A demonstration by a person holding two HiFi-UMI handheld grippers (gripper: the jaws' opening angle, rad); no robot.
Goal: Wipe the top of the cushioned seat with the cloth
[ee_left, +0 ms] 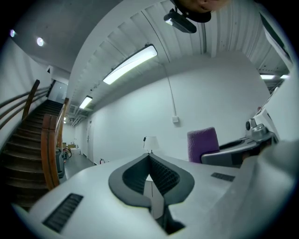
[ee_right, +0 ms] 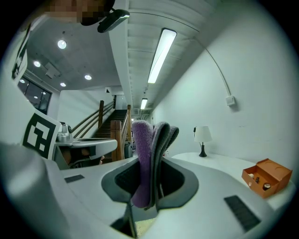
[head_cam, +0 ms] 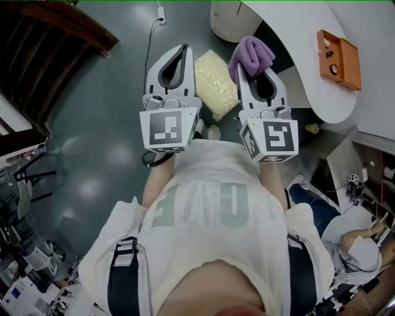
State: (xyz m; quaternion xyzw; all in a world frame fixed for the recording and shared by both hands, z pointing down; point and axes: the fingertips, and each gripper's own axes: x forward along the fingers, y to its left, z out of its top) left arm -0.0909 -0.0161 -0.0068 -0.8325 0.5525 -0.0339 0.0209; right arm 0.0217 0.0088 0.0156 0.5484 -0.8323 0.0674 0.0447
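Observation:
The cushioned seat [head_cam: 216, 83], pale yellow, stands on the floor far below, between the two raised grippers. A purple cloth [head_cam: 252, 55] sticks out of my right gripper [head_cam: 253, 71], whose jaws are shut on it. In the right gripper view the cloth [ee_right: 142, 163] is folded upright between the closed pads. My left gripper [head_cam: 183, 50] is shut with nothing in it; its ribbed pads [ee_left: 161, 175] meet at the tip. The left gripper view also catches the cloth [ee_left: 203, 144] off to the right. Both grippers hang well above the seat, apart from it.
A white curved table [head_cam: 321, 74] with an open orange box [head_cam: 337, 60] is at the right; a lamp [ee_right: 202, 137] stands on it. A wooden staircase [head_cam: 55, 31] rises at the left. A cable and plug [head_cam: 160, 15] lie on the floor. A seated person [head_cam: 358, 241] is at lower right.

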